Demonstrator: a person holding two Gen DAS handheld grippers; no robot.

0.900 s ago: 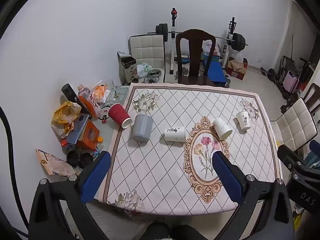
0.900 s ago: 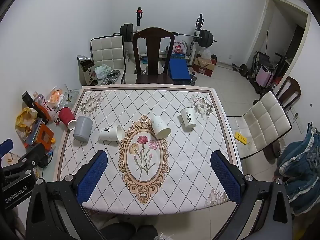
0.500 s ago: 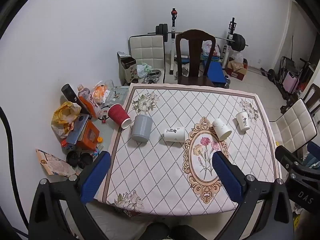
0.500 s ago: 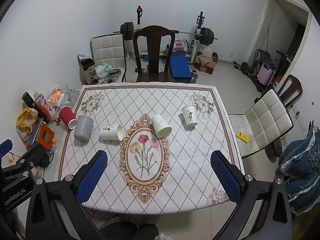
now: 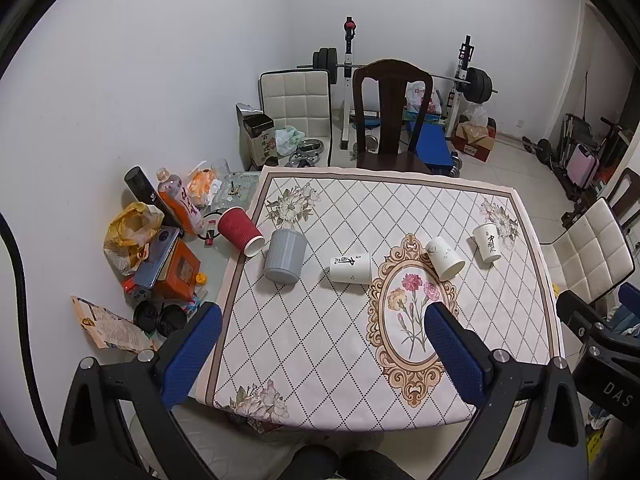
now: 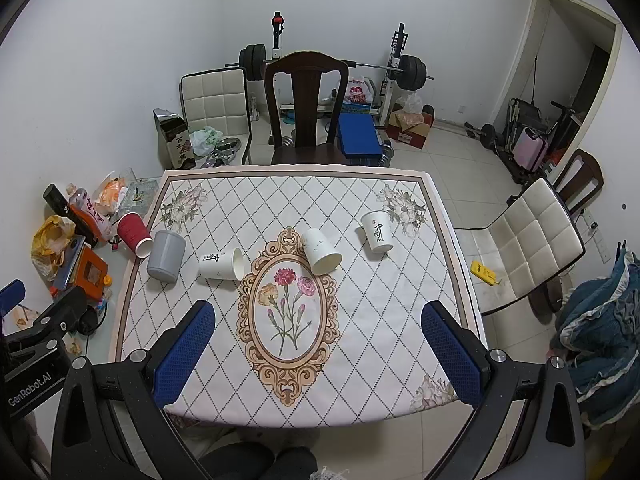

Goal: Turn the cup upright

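Several cups lie across the far half of a table covered with a flowered cloth (image 6: 360, 320). A red ribbed cup (image 6: 134, 234) lies at the left edge. A grey cup (image 6: 166, 256) stands mouth down beside it. A white printed cup (image 6: 220, 265) lies on its side. A plain white cup (image 6: 321, 250) lies tilted, and another printed cup (image 6: 377, 231) lies further right. They also show in the left wrist view: red cup (image 5: 240, 230), grey cup (image 5: 285, 255). My left gripper (image 5: 320, 340) and right gripper (image 6: 316, 336) are both open and empty, high above the near edge.
A dark wooden chair (image 6: 306, 112) stands behind the table, with weight-lifting gear behind it. A white padded chair (image 6: 532, 240) stands at the right. Bottles, bags and boxes (image 5: 160, 248) clutter a surface left of the table.
Both views have shifted slightly, the table drifting a little in frame. The cups have not moved and both grippers stay open.
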